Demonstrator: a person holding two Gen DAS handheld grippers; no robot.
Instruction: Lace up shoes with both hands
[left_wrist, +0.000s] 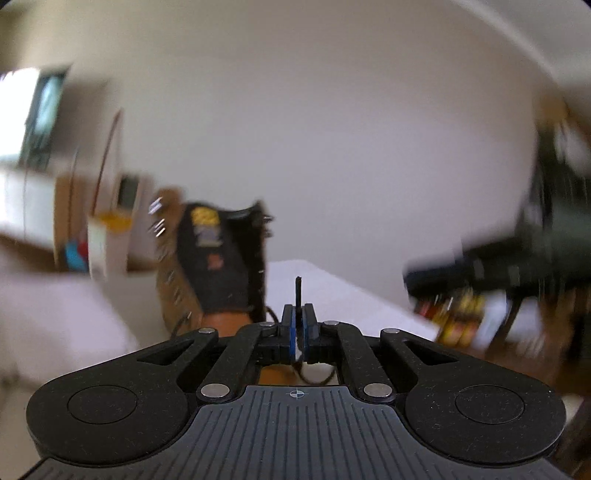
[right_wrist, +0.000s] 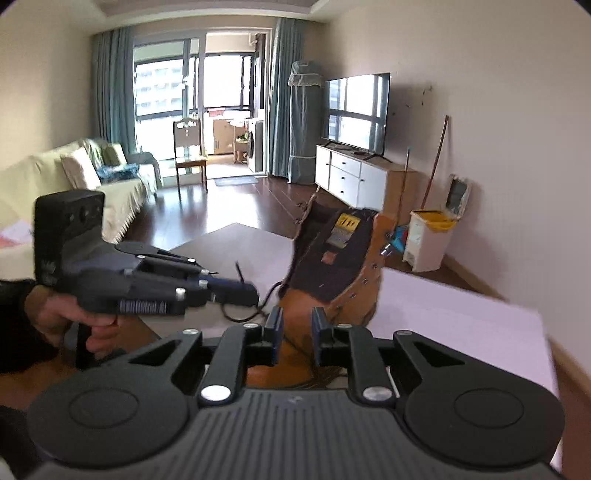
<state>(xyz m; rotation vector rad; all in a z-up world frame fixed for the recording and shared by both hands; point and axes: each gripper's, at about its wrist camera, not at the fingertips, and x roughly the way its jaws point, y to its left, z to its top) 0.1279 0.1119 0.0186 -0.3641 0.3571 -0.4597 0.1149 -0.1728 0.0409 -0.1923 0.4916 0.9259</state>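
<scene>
Boot (right_wrist: 332, 269) of tan leather with a dark tongue stands upright near the middle of a pale table (right_wrist: 461, 314), well clear of the table's far corner and right edge. Directly in front of the toe, the right gripper (right_wrist: 295, 332) has its fingers spread apart with nothing between them. To the boot's left, the left gripper (left_wrist: 297, 328) has its fingers pressed together on the black lace (left_wrist: 297, 291), whose stiff tip sticks up above them. Bare tabletop lies to the boot's right. Behind it, a white bin (right_wrist: 430, 240) stands against the wall.
</scene>
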